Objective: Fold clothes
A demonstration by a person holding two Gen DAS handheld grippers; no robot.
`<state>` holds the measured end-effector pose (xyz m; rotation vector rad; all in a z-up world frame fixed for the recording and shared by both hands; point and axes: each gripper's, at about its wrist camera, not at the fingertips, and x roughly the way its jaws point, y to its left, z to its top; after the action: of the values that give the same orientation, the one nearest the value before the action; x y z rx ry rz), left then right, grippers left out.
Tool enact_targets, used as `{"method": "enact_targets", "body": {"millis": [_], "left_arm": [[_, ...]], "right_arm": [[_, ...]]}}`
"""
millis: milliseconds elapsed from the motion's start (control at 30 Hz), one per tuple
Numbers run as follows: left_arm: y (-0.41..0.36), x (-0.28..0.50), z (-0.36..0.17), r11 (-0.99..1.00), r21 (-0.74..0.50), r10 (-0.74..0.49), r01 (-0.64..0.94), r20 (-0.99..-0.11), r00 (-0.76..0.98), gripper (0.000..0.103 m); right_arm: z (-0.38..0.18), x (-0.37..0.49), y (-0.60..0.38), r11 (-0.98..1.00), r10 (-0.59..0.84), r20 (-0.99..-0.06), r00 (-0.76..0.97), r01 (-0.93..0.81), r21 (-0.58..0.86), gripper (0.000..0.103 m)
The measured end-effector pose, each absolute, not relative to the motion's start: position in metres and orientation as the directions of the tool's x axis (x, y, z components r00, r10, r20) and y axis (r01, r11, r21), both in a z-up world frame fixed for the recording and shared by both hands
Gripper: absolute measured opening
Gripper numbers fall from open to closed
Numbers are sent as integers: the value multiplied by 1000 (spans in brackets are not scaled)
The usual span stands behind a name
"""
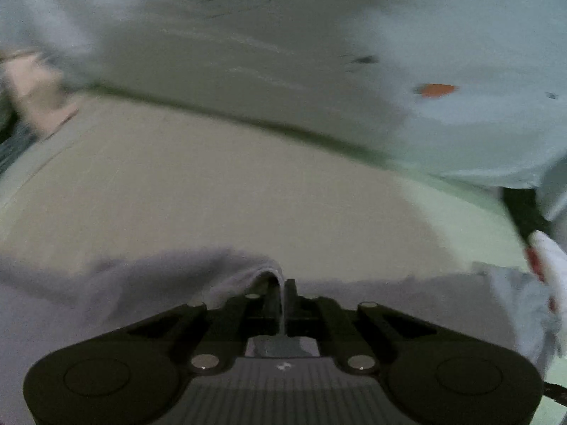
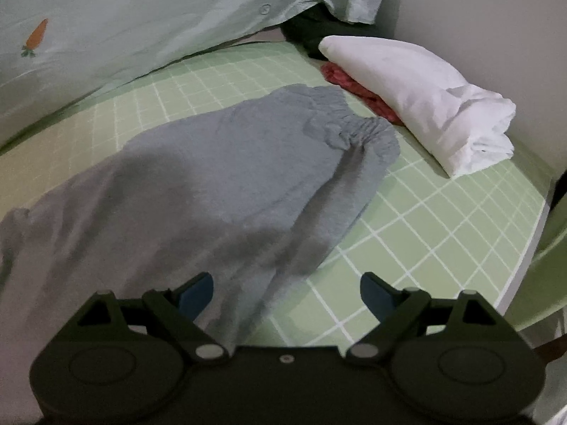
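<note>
A grey garment [image 2: 212, 170] with a gathered elastic waistband [image 2: 354, 134] lies spread on a green checked sheet [image 2: 443, 233]. My right gripper [image 2: 287, 294] hovers open over its near edge, blue pads apart and nothing between them. In the blurred left wrist view, my left gripper [image 1: 282, 290] is shut on a raised fold of the grey garment [image 1: 141, 283], which drapes across the bottom of the frame.
A pale green pillow [image 2: 141, 17] with a carrot print [image 2: 35, 37] lies along the back. A folded white cloth [image 2: 425, 99] rests on a red item [image 2: 354, 88] and a dark garment [image 2: 319, 28] at the right, next to a wall [image 2: 478, 7].
</note>
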<state>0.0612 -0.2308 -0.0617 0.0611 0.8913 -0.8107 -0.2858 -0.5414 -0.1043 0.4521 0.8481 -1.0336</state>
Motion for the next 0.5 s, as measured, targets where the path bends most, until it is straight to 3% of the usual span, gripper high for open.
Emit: {"method": "enact_targets", "body": {"millis": [67,133,167,200,400,467,500], "left_arm": [[-256,55,-55,652,-261,-635,712,-701,324,6],[-270,48,-49,619,-243,-645,747,-700,307,30],[-273,45,-46,613,-234,-646,754,-699,308,50],[-270,41,-43,615,-231,-650,754,-690,319,63],[-213,36,-48,732,-272,-588,625,-716,377,67],[-197,35,-63,781,-266,-525,565,-769,364,64],[-193,34,-71,798,-264,-497,541,-796,346,57]], "right_arm": [[-105,-285,-544,449,-564,-790,242,892,-47,90],[-105,-284,-548,435,-566,-789,239,900,-39,91],[-105,-283,-548,436,-565,-789,240,899,-38,90],[-106,-283,-549,439,-564,-790,243,898,-37,90],[-107,-280,-551,461,-555,-791,257,887,-35,91],[-109,-279,-551,469,-548,-795,261,883,-33,91],[-109,-280,-550,475,-544,-797,263,879,-35,91]]}}
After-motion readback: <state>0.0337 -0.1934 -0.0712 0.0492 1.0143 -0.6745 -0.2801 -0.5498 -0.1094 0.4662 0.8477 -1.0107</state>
